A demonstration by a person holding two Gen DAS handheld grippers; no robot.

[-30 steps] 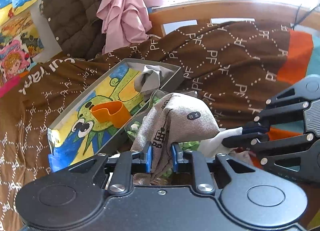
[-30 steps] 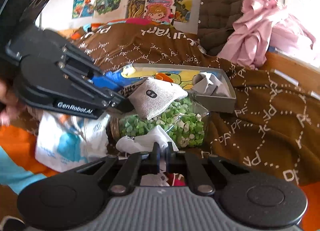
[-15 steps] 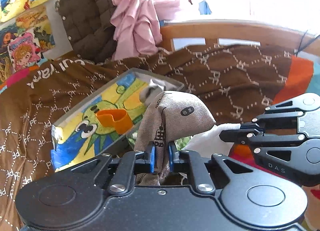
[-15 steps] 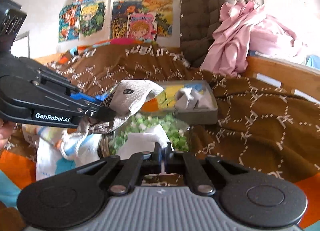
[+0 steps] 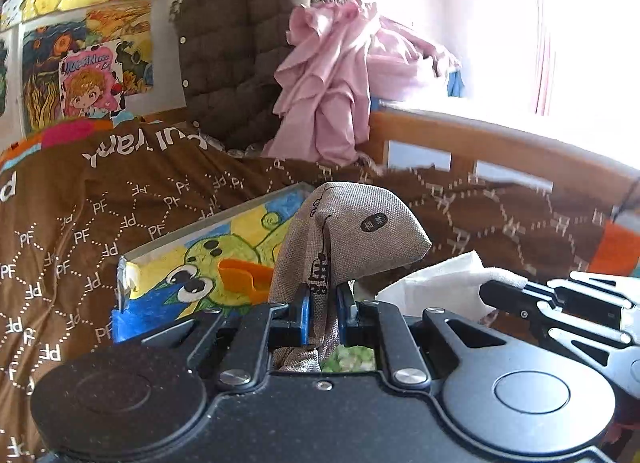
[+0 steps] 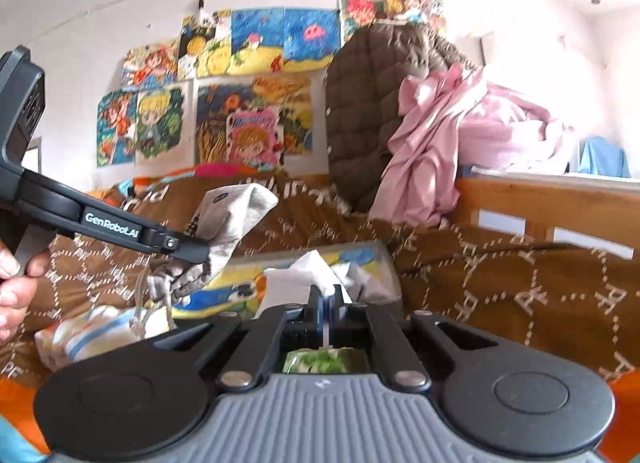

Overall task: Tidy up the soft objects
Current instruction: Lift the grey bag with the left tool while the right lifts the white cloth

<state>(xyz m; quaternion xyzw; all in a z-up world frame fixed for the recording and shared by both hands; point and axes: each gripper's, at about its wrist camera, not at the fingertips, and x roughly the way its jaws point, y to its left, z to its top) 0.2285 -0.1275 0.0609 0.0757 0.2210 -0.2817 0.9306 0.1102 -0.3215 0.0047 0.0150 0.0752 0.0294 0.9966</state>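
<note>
Your left gripper (image 5: 323, 313) is clamped on the grey sock (image 5: 352, 235), whose long axis stands upright. The painted tray (image 5: 160, 263) lies just beyond, to the left. Your right gripper (image 6: 327, 303) pinches the white cloth (image 6: 308, 275).

Before you, a white wall (image 6: 120, 3) papered with bright children's paintings (image 6: 256, 47) fills the upper left of the frame. A wooden bed rail (image 6: 532, 199) crosses the right, draped with a brown patterned blanket (image 6: 500, 275). At upper right, daylight floods in beside a pink curtain (image 5: 544, 43).
</note>
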